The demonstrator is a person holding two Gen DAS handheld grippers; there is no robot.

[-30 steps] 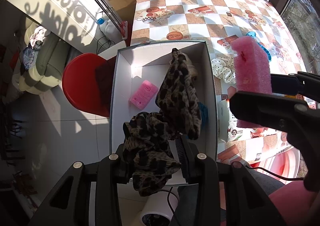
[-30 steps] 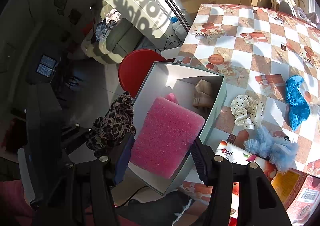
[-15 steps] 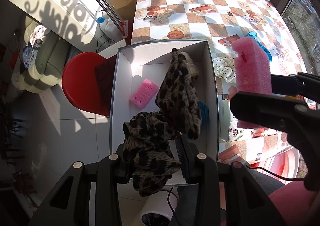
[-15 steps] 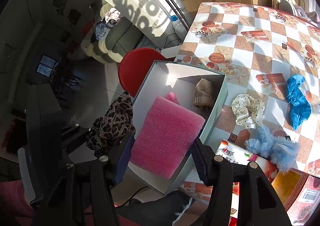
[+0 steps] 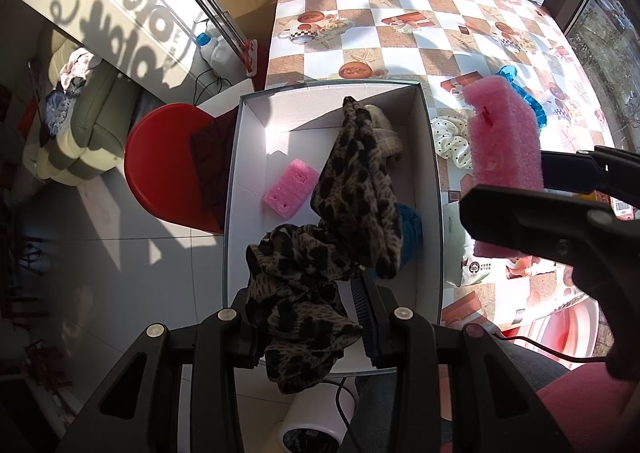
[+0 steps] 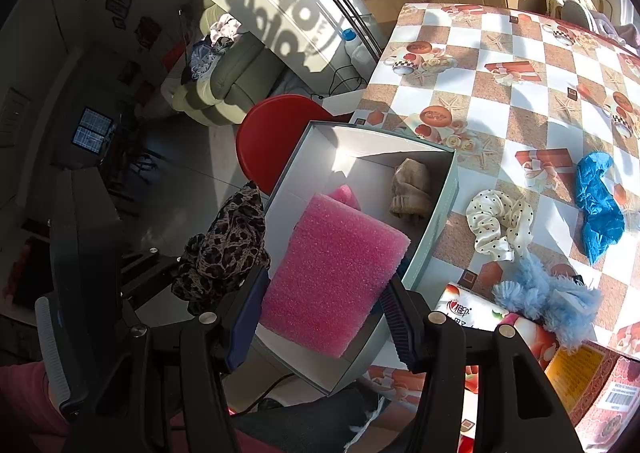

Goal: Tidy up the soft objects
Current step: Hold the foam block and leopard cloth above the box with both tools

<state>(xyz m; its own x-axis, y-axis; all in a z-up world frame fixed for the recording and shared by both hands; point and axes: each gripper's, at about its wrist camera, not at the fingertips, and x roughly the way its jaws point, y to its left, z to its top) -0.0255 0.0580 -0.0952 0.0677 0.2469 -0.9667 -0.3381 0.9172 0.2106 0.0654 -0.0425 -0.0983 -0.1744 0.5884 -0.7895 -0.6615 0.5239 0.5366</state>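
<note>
Soft objects: two are held over the white box [image 5: 428, 157], neither released. Left gripper [image 5: 308, 317] has its jaws partly closed, clamped on the bunched leopard-print cloth [image 5: 304, 293]; the cloth's free end drapes up and forward over the box interior. Right gripper [image 6: 324, 317] has its jaws set mid-width, pads pressing both long sides of the big pink foam block [image 6: 332, 277], which is tilted above the box's near end.

Already in the box: small pink sponge [image 5: 291, 193], beige knit piece [image 6: 410, 189], and something blue [image 5: 410, 231] mostly hidden under the cloth.

Left on the checkered tabletop [image 6: 520, 105], right of the box: polka-dot scrunchie [image 6: 500, 225], blue cloth [image 6: 600, 205], fluffy light-blue item [image 6: 548, 293] resting partly on a printed pack [image 6: 480, 313].

Step, my read: the drop-off phase for both held items. Next move calls for lowering each inside the walls, then opening the jaws. The foam is wide against the box, so it wants squaring up first. The cloth may snag on the pads at release.
</note>
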